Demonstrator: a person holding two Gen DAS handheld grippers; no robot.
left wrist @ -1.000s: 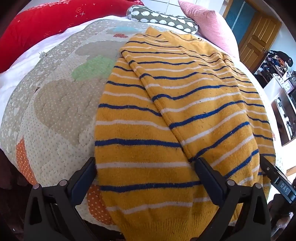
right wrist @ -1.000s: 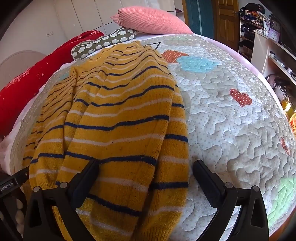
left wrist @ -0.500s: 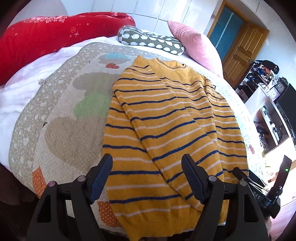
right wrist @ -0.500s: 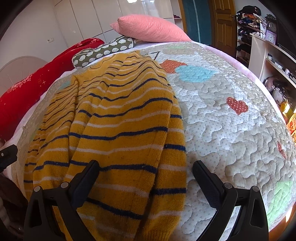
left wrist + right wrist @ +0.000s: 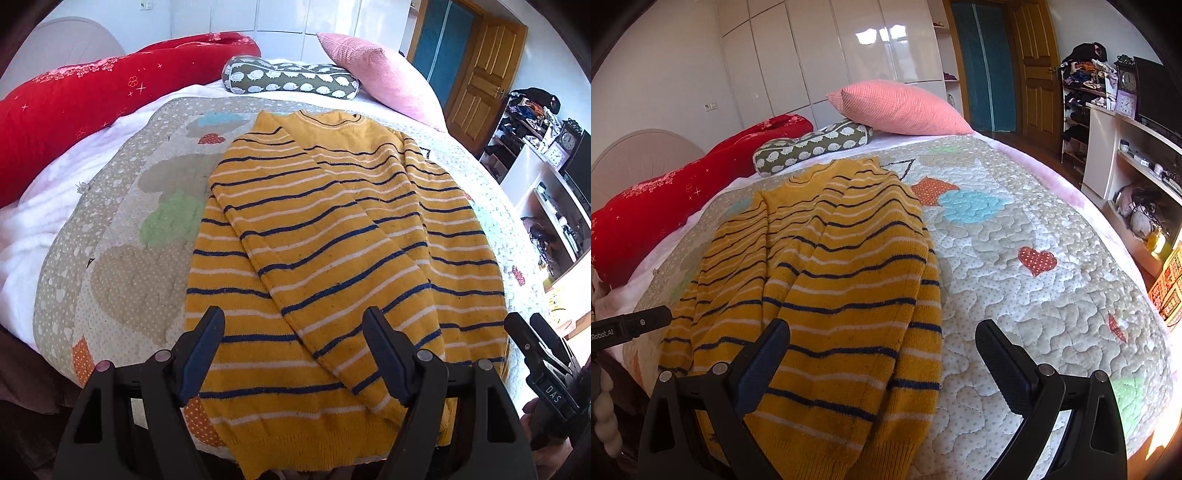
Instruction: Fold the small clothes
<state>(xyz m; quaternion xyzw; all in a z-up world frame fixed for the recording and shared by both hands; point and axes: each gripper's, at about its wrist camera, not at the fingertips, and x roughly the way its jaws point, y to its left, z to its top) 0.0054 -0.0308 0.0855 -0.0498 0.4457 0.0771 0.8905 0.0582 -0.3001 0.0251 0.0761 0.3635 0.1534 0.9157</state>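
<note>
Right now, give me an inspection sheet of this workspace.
Surface: patchwork quilt covering the bed.
Job's things: yellow striped sweater lying flat, both sleeves folded across its front.
Clutter: red bolster, patterned bolster, pink pillow at the head of the bed.
Grippers: left gripper and right gripper both open, holding nothing, above the sweater's hem.
Cables: nothing seen on the bed.
Surroundings: white wardrobe, wooden door, cluttered shelves.

The bed (image 5: 110, 155), under its quilted patchwork cover (image 5: 1015, 295), is carrying a yellow knitted sweater with navy and white stripes (image 5: 332, 258), lying flat, sleeves folded across; red bolster (image 5: 92, 96), hedgehog-print cushion (image 5: 291, 77) and pink pillow (image 5: 897, 109) are sitting at the head.
</note>
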